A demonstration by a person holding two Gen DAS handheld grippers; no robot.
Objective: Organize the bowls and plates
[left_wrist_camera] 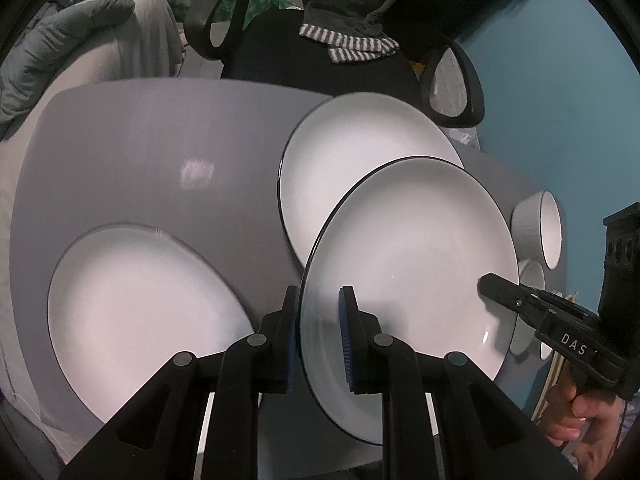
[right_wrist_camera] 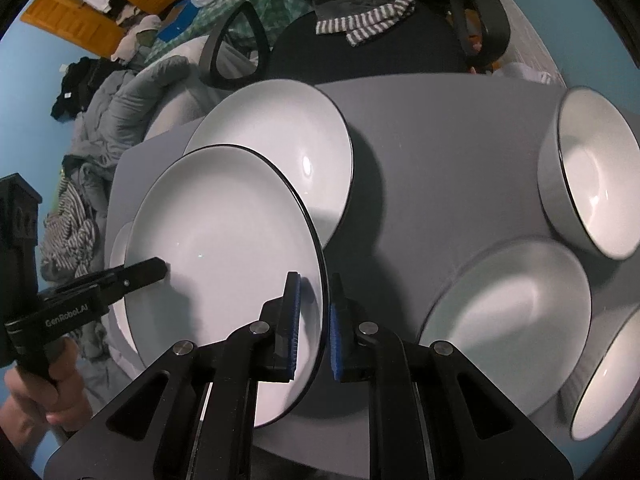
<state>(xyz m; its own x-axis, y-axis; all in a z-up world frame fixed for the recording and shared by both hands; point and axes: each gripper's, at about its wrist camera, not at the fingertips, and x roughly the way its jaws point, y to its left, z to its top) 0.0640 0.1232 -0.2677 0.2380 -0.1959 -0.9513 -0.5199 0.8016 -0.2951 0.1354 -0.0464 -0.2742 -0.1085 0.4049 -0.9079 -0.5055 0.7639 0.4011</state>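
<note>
Both tools pinch one white plate [left_wrist_camera: 408, 264] by opposite rim edges. Left tool [left_wrist_camera: 320, 340] is clamped on the rim nearest its camera, blue pads either side; right tool [right_wrist_camera: 314, 320] does the same on the far rim. The held plate is lifted off the grey table [left_wrist_camera: 160, 152], tilted, face towards the left camera, with no long axis since it is round.

Hidden/cut off: the held plate covers part of the plate [left_wrist_camera: 344, 160] behind it at the far table edge. In the left view its lower edge is hidden behind the tool arms. In the right view a sliver of the third plate [right_wrist_camera: 116, 248] peeks out under the held one; the rest is covered. The bowl [right_wrist_camera: 600, 380] at bottom right is cut by the frame edge. The person's hands are only partly seen at the frame edges.

Counts: three plates, one held and two flat on the table, including the near-left plate [left_wrist_camera: 140, 308]. Three bowls in the right view: deep bowl [right_wrist_camera: 592, 176] tipped at the right edge, shallow bowl [right_wrist_camera: 516, 328] beside it, plus the cut-off one. All are white with a dark rim line.

An office chair [left_wrist_camera: 320, 60] with a striped cloth [left_wrist_camera: 352, 44] stands beyond the table.
</note>
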